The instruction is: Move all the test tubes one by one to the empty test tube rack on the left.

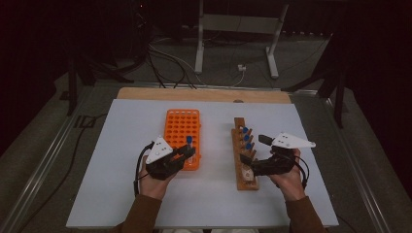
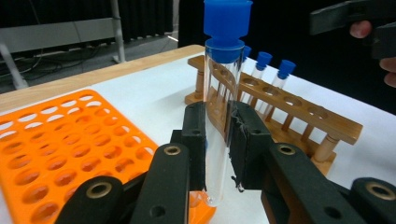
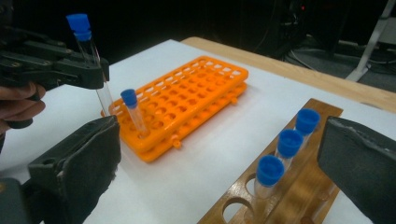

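One tube (image 3: 133,112) already stands in the orange rack (image 3: 196,93). The left gripper (image 2: 219,140) squeezes another tube (image 2: 224,93) just above it. Three tubes (image 3: 287,144) wait between the right gripper's (image 3: 219,163) wide-open jaws.

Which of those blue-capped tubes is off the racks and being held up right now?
The tube clamped between the left gripper's fingers. One other stands in the orange rack; three stand in the wooden rack.

The high camera is looking forward and down from above my side, taking in the whole table (image 1: 121,194). My left gripper's camera is sitting close behind its jaws, facing the wooden rack (image 2: 299,109) at two o'clock. My right one is facing the orange rack (image 3: 187,100) at eleven o'clock. All three are sharing both racks.
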`<state>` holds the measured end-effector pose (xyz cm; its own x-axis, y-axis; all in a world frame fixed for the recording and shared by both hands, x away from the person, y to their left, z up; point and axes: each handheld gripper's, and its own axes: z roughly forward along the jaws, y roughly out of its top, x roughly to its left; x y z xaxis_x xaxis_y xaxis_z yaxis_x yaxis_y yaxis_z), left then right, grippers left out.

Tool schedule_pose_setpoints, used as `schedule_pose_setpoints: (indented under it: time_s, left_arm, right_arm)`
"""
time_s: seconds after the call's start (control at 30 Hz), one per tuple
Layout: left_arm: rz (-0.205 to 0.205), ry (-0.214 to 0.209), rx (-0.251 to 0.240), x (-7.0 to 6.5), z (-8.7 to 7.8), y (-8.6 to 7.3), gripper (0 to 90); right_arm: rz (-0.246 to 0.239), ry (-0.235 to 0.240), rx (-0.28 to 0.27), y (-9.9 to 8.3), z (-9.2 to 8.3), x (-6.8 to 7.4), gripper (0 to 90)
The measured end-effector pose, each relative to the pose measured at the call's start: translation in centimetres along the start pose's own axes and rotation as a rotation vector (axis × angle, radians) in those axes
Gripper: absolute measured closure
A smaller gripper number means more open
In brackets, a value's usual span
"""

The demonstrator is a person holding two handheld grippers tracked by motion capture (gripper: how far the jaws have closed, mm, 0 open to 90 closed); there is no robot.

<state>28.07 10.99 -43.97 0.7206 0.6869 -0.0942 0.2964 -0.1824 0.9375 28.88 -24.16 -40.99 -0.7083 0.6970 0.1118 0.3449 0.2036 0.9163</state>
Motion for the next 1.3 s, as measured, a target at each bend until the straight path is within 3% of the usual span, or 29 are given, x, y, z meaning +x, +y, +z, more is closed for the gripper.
schedule_pose_setpoints:
  time_s: [0.23,0.43,0.8,1.0,1.3]
  left_arm:
    - [0.028,0.063,0.011,0.4,0.5,-1.2,78.5]
    - [0.016,0.095,0.020,1.1,1.0,-2.3,78.5]
    - [0.014,0.091,0.009,1.3,1.5,-2.9,78.5]
    - [0.000,0.091,0.041,1.4,2.3,-3.7,78.5]
    - [0.004,0.098,0.130,1.5,3.3,-4.9,78.9]
  right_arm:
    - [0.000,-0.008,-0.018,0.0,-0.6,-0.1,0.0]
    - [-0.001,-0.012,-0.018,-0.1,-0.6,-0.1,0.0]
    - [-0.005,-0.013,0.006,-0.6,0.0,-0.2,0.0]
    - [0.002,-0.015,0.009,-0.8,0.1,-0.3,0.0]
    - [-0.006,-0.017,0.017,-0.9,0.2,-0.3,0.0]
